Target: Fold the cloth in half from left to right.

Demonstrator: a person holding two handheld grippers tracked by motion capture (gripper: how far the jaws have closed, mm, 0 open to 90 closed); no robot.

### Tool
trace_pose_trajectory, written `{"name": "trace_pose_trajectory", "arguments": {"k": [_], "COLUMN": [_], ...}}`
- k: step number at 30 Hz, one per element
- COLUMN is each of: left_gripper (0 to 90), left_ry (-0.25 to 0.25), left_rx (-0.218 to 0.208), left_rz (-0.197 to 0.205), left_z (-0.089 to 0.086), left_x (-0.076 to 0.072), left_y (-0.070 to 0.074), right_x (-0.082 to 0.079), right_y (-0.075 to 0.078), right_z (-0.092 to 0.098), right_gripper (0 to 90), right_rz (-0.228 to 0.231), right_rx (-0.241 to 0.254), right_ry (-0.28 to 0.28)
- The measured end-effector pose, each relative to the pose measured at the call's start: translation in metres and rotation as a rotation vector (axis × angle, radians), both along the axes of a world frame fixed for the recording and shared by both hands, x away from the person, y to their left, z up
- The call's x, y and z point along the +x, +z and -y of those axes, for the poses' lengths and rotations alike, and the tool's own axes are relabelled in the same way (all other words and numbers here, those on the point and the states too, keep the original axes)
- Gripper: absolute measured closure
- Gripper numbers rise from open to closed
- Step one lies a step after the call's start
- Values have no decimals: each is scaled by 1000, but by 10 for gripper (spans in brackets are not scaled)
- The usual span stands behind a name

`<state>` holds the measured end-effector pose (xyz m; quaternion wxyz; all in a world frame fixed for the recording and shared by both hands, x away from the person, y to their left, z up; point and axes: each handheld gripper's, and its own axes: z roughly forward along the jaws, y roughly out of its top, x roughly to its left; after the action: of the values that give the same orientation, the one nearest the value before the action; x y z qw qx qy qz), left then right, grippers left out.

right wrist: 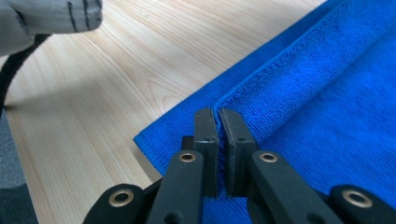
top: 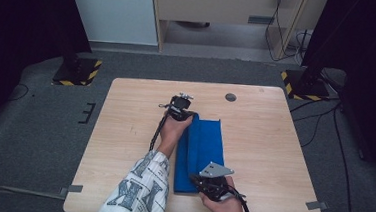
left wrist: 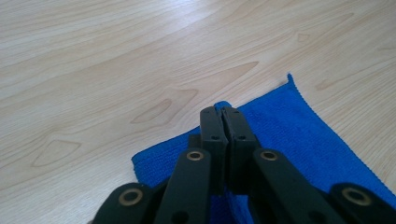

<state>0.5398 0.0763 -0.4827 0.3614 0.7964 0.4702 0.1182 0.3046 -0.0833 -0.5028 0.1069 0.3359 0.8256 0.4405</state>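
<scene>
A blue cloth (top: pixel 204 146) lies folded into a long strip on the wooden table (top: pixel 266 141), running from the middle toward the near edge. My left gripper (top: pixel 190 116) is at the strip's far left corner. In the left gripper view the jaws (left wrist: pixel 222 112) are pressed together with a bit of the cloth (left wrist: pixel 292 126) showing at their tips. My right gripper (top: pixel 194 178) is at the near left corner. In the right gripper view it (right wrist: pixel 218 115) pinches the raised folded edge of the cloth (right wrist: pixel 327 102).
A small round grommet (top: pixel 230 97) sits in the table's far part. The person's patterned sleeve (top: pixel 140 190) reaches in from the bottom, left of the cloth. Bare wood lies on both sides of the strip. Black stands with striped feet (top: pixel 77 70) are on the floor beyond.
</scene>
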Motion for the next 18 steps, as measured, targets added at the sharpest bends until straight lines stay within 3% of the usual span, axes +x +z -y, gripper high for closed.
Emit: {"name": "trace_pose_trajectory", "arguments": {"k": [18], "left_gripper": [875], "left_ry": [-31], "left_rx": [7], "left_rz": [-3], "left_z": [33], "left_x": [2], "left_y": [-3], "right_x": [-2], "right_y": [-4], "right_z": [21], "right_gripper": [856], "right_rz": [-29], "right_rx": [2], "right_ry": [-32]}}
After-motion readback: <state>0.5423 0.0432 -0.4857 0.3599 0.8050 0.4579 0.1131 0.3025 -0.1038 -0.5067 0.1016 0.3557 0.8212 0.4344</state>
